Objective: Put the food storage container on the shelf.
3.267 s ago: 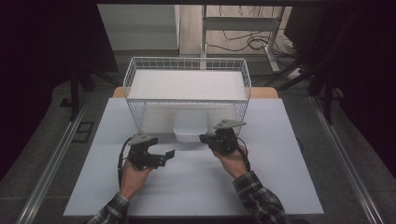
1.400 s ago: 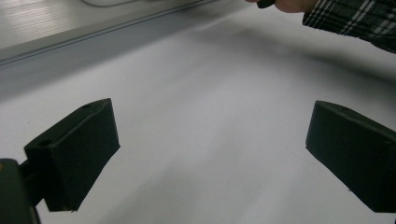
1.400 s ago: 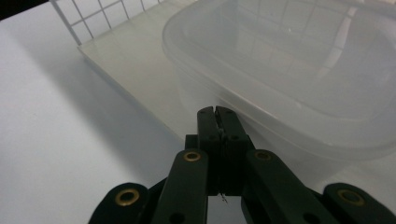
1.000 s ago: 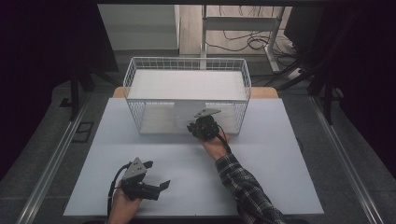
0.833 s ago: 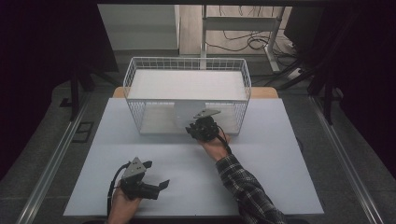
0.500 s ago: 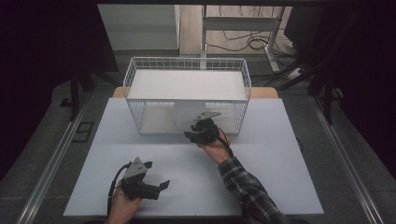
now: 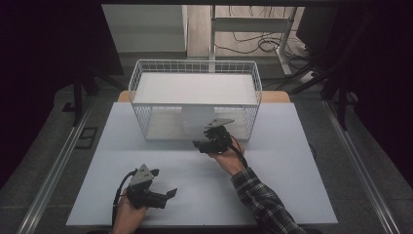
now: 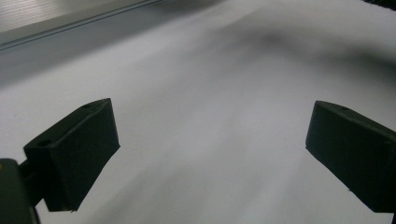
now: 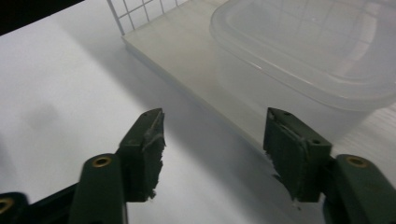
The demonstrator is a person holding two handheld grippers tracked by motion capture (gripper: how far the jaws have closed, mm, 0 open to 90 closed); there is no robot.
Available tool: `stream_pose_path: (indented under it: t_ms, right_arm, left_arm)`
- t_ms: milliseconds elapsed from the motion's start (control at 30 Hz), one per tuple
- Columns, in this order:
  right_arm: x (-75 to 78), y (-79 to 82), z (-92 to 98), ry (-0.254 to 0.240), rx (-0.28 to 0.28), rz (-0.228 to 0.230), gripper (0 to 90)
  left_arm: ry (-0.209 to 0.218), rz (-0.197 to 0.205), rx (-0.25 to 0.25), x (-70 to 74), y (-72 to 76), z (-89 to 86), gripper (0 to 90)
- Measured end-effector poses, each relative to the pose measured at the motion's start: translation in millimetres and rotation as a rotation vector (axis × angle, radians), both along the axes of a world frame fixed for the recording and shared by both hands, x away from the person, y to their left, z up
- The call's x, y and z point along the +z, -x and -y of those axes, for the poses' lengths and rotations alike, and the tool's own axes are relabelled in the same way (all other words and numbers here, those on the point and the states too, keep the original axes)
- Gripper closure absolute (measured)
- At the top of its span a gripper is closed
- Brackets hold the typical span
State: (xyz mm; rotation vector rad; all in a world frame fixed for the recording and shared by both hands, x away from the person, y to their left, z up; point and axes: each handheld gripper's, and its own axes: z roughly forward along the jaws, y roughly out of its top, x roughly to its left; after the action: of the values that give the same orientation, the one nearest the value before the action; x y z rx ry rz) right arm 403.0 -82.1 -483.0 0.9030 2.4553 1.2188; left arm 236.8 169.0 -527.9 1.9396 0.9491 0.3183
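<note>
A clear plastic container [image 7: 196,120] [image 9: 299,51] stands inside the lower level of a white wire basket [image 7: 141,117], on its pale floor board [image 9: 187,56]. My right gripper [image 7: 200,144] [image 9: 215,144] hovers just in front of the basket's open front, a little short of the container. Its jaws have just been opening and nothing is between them. My left gripper [image 7: 164,182] [image 8: 210,154] rests low over the white table [image 7: 292,161] near the front edge, jaws wide open over bare tabletop.
A white shelf board [image 7: 195,87] covers the basket's upper level. The basket stands at the back middle of the table. Dark floor, metal rails [image 7: 53,165] and cables lie beyond the table's edges.
The container that lay on the table before the basket now stands inside it. My right gripper's jaws have spread apart off it. My left gripper has drawn back to the front edge.
</note>
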Motion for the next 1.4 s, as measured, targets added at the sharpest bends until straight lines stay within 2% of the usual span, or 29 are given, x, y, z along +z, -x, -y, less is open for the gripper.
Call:
stream_pose_path:
  t_ms: [300,467,600,733,1133,1400]
  right_arm:
    - [1.3,12.7,6.0,0.004,0.027,0.024,28.8]
    - [-1.2,17.7,10.3,0.001,0.039,0.012,25.0]
    - [-4.5,20.0,13.8,-0.01,0.051,0.001,17.7]
    - [-7.6,22.7,17.4,0.012,0.064,0.008,10.9]
    - [-5.0,30.4,28.2,-0.003,0.057,-0.014,4.3]
    - [1.2,39.3,37.3,-0.009,0.054,-0.01,1.8]
  left_arm:
    - [0.003,0.003,-0.002,0.3,0.5,1.3,2.3]
    - [0.002,0.002,-0.004,0.2,0.5,1.4,2.3]
    - [0.002,0.001,-0.005,0.2,0.4,1.6,2.4]
    - [0.004,0.0,-0.009,0.3,0.6,1.7,2.4]
    - [0.007,0.001,-0.008,1.3,1.2,-0.2,2.5]
    - [0.008,-0.001,-0.001,1.8,0.9,-2.7,2.5]
